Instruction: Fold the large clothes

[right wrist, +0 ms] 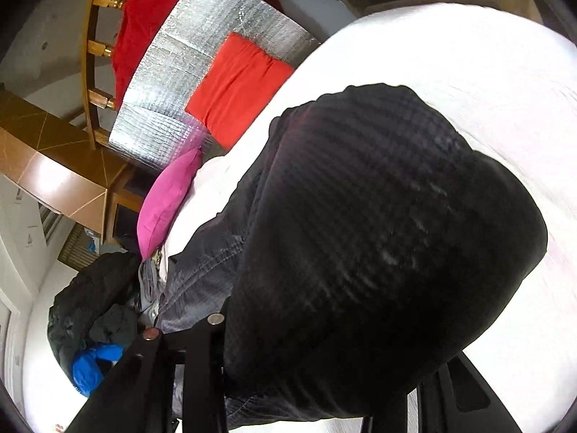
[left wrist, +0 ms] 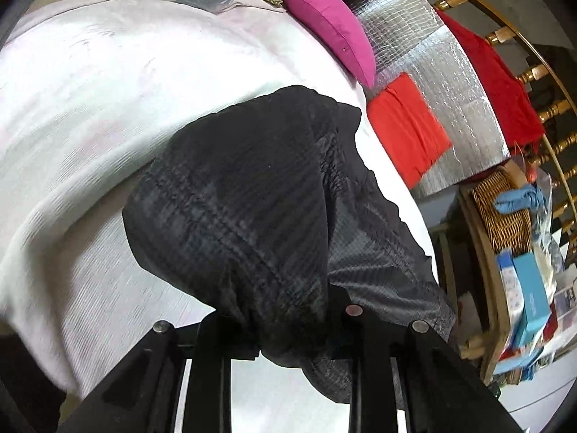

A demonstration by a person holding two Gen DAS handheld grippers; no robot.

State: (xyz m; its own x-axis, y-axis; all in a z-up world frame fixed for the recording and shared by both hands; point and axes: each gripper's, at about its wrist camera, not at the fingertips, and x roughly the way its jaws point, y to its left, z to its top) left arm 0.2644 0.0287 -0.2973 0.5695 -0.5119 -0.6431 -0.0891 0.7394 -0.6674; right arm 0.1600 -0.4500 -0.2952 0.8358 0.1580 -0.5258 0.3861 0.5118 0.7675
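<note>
Bedding, a white sheet (left wrist: 90,115) (right wrist: 450,57), spreads ahead of both pairs of fingers and fills most of each view. On it, rising straight off the fingers, is the dark ribbed garment (left wrist: 245,202) (right wrist: 378,238), bunched into a hump whose far end rests on the sheet while its near end is lifted. The left gripper (left wrist: 285,339) has its fingers closed on a gathered fold of this garment, the cloth pinched between them and spilling down below the tips. The right gripper (right wrist: 324,379) is draped by the same cloth, which covers the gap between its fingers; it seems to be clamping the fabric, though the contact itself is hidden. Beyond the garment, up and to the right of the left fingers, a silver quilted mat (left wrist: 432,83) (right wrist: 202,68) lies past the edge of the sheet, with a folded orange-red cloth (left wrist: 407,126) (right wrist: 238,90) on top of it and a red garment (left wrist: 494,79) (right wrist: 144,21) along its far side against a wooden railing (left wrist: 541,72). A pink pillow (left wrist: 328,25) (right wrist: 166,198) sits at the sheet's edge beside the mat. Left of the right fingers a dark heap of clothes (right wrist: 93,306) lies with a blue item (right wrist: 90,364) at its near end. Far right of the left fingers is a wicker basket (left wrist: 501,216).
</note>
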